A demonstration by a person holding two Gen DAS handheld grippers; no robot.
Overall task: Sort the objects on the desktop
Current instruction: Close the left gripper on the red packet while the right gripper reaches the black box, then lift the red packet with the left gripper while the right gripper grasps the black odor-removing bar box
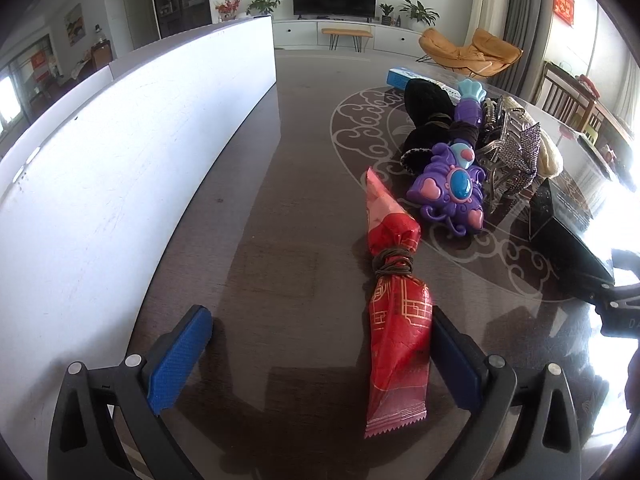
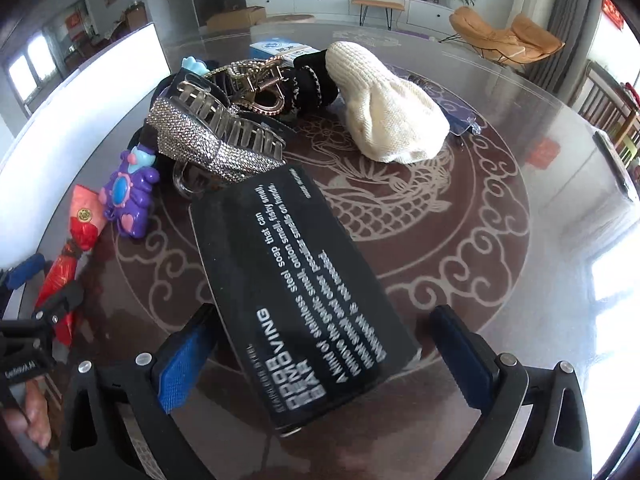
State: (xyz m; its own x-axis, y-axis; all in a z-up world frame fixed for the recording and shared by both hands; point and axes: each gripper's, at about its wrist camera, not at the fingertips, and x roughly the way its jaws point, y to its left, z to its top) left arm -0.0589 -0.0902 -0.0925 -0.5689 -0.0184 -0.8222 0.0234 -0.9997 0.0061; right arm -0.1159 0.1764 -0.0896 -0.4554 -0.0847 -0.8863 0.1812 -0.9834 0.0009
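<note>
Left hand-held gripper [image 1: 322, 354] is spread wide and low over the desk [image 1: 260, 240]; the red snack packet [image 1: 396, 320], tied at the middle with a cord, lies flat between its fingers, against the right pad. Right hand-held gripper [image 2: 322, 354] is also wide, straddling the black soap box [image 2: 296, 300], which lies flat on the desk, pads clear of it. Behind: purple toy [image 2: 130, 196], rhinestone hair claw [image 2: 216, 140], cream knit hat [image 2: 388, 112].
</note>
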